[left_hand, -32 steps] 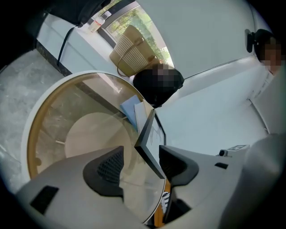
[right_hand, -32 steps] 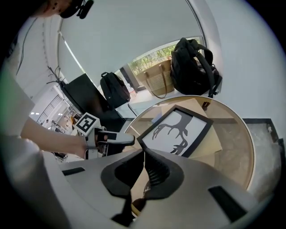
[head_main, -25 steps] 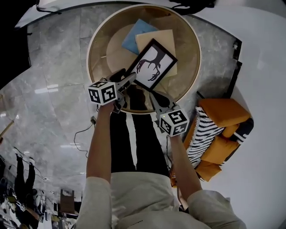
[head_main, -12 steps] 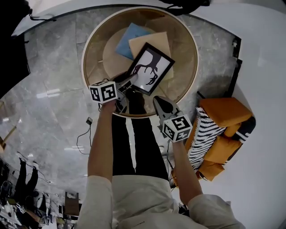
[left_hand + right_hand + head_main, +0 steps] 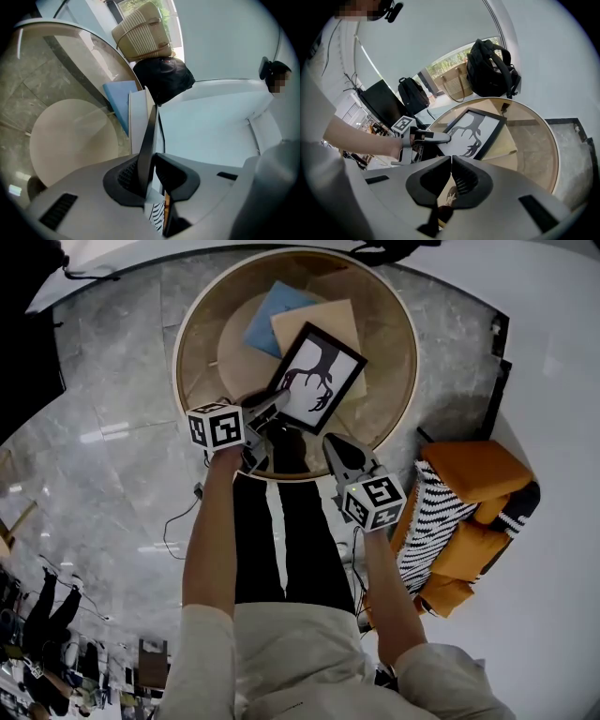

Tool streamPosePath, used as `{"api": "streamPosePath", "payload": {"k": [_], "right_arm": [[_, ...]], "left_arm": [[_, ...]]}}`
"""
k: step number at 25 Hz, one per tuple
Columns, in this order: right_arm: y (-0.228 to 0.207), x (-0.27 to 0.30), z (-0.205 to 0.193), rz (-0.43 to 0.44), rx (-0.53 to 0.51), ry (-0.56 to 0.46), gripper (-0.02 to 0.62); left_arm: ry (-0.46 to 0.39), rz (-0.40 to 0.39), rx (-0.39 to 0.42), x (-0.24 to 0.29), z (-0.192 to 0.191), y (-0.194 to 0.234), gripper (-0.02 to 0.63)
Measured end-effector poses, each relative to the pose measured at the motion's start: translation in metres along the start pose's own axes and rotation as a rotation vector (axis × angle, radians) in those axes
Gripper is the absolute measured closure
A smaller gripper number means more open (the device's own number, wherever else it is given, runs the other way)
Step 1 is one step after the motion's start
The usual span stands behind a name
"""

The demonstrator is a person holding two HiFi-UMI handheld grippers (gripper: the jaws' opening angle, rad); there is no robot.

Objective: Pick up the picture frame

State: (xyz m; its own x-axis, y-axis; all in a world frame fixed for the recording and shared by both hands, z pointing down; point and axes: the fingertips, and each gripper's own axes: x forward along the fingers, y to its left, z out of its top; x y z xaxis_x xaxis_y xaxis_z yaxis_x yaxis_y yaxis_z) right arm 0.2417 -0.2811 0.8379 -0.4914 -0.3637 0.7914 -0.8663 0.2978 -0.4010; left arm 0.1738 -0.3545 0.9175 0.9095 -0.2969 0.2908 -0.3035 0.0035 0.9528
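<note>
Two claws are in my sight. My left claw is closing its jaws on the near corner of the black picture frame with the dark branch drawing. Both pads touch its thin edge. The frame rests on the round glass table, over a tan sheet and a blue square sheet. My right claw hangs at the table's near rim, jaws pressed together with nothing in them.
</note>
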Motion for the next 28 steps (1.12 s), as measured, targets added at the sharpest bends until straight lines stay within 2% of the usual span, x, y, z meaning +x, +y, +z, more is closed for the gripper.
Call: {"api": "streamPosePath", "payload": {"k": [7,14,18,25,28], "right_arm": [[0.012,-0.004,-0.005,0.0,-0.013,-0.025,0.561],[0.037,-0.013,-0.011,0.033,-0.084,-0.019,0.561],[0.056,-0.023,-0.01,0.051,-0.137,-0.02,0.561],[0.076,-0.045,0.008,0.044,-0.211,-0.033,0.56],[0.097,-0.067,0.003,0.036,-0.216,-0.046,0.561]], "left_arm": [[-0.037,0.016,-0.032,-0.026,-0.018,-0.002,0.528],[-0.051,0.064,0.007,-0.059,-0.032,-0.009,0.535],[-0.067,0.073,0.034,-0.075,-0.037,-0.025,0.553],[-0.051,0.139,0.016,-0.088,-0.043,-0.044,0.563],[-0.056,0.156,0.031,-0.111,-0.054,-0.065,0.569]]}}
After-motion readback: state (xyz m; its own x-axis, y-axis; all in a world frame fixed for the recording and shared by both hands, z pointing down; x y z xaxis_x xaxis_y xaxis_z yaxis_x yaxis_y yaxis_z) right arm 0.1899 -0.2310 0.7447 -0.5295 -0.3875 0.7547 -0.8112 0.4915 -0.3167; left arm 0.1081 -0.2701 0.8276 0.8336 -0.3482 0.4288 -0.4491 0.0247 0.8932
